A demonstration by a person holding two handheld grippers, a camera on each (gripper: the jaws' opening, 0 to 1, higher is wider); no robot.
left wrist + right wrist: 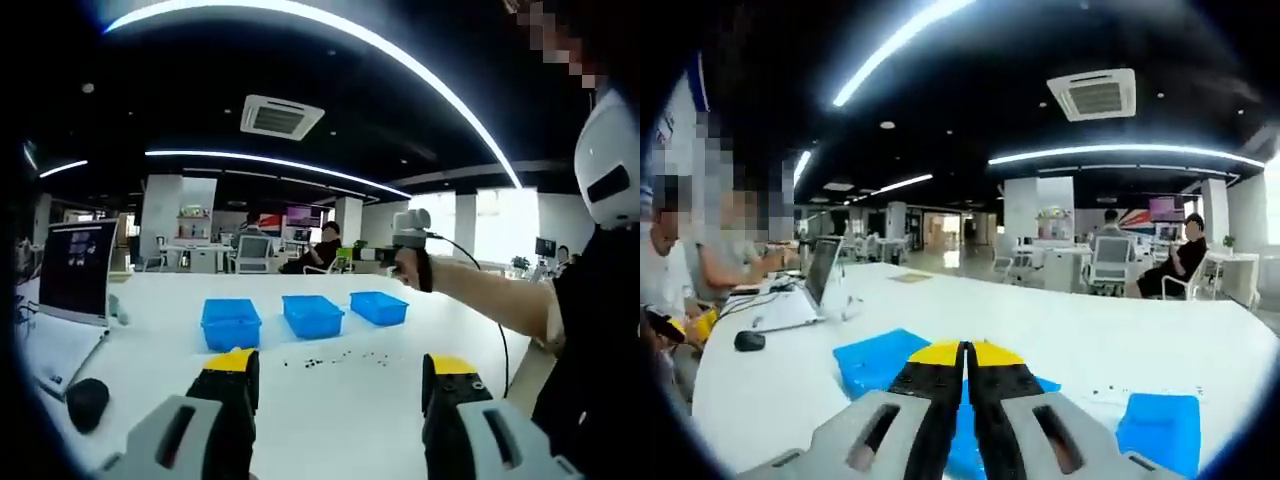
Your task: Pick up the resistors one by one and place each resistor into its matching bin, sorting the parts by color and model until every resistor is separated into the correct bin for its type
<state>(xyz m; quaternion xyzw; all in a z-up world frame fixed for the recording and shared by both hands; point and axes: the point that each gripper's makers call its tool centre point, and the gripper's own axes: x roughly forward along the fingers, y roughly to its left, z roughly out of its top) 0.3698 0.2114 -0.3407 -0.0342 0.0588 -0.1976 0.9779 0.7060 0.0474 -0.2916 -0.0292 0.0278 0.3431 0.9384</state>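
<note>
Currently the resistors (335, 359) lie as a thin scatter of dark specks on the white table (330, 420), just in front of the three blue bins; they are too small for you to read which way any one points, but the scatter runs roughly along the row of bins.

The bins stand side by side: left bin (231, 323), middle bin (312, 315), right bin (379, 307).

Your left gripper (342, 375) hangs above the table with its jaws spread wide, holding and touching nothing.

Your right gripper (964, 362) has its yellow-tipped jaws pressed together, nothing visible between them. In the left gripper view you hold it raised well above the table, beyond the right bin.

A laptop (76, 270) and a mouse (87, 401) sit at the table's left edge.
</note>
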